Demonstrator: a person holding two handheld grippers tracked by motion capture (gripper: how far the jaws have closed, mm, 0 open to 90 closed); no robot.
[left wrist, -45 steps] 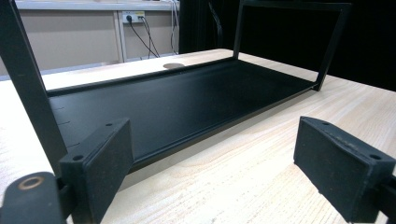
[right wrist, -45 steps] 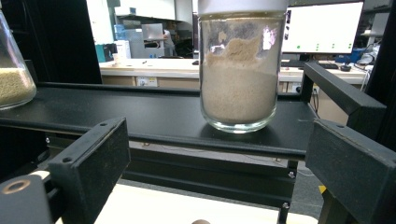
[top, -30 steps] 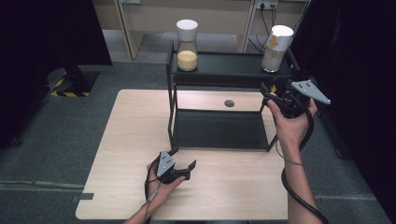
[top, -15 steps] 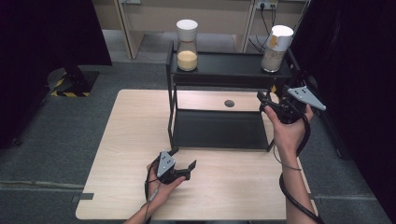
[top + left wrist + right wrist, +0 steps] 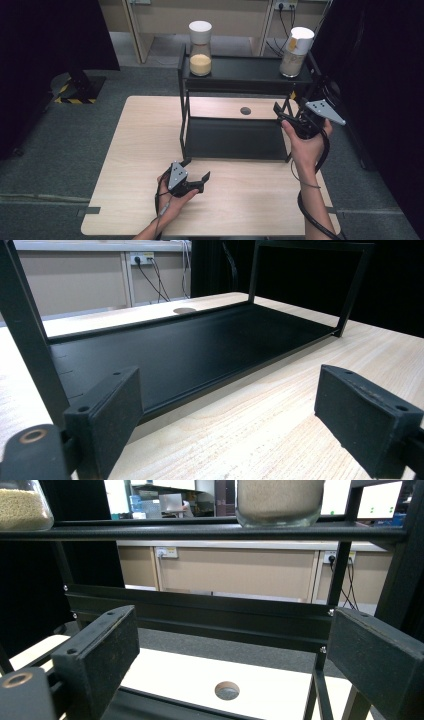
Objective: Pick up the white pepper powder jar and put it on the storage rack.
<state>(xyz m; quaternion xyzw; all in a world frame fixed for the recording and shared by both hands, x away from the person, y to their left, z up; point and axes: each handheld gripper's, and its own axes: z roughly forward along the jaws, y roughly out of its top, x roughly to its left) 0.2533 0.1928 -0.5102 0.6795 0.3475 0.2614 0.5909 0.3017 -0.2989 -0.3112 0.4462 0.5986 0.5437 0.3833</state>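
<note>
- Pale wooden table (image 5: 145, 150) on grey carpet carries a black two-tier rack (image 5: 235, 137) toward its far side.
- On the rack's top shelf stand two white-lidded jars, well apart: the left jar (image 5: 200, 49) of yellow grain and the right jar (image 5: 296, 52) of paler grain.
- Right gripper (image 5: 289, 118) is raised beside the rack's right end, jaws wide and empty, below the right jar (image 5: 279, 500).
- Left gripper (image 5: 196, 172) rests low over the near table, jaws wide, empty, facing the bottom shelf (image 5: 200, 347).
- By my reading nothing is grasped yet; reaching up, gripping a jar and moving it are all left.
</note>
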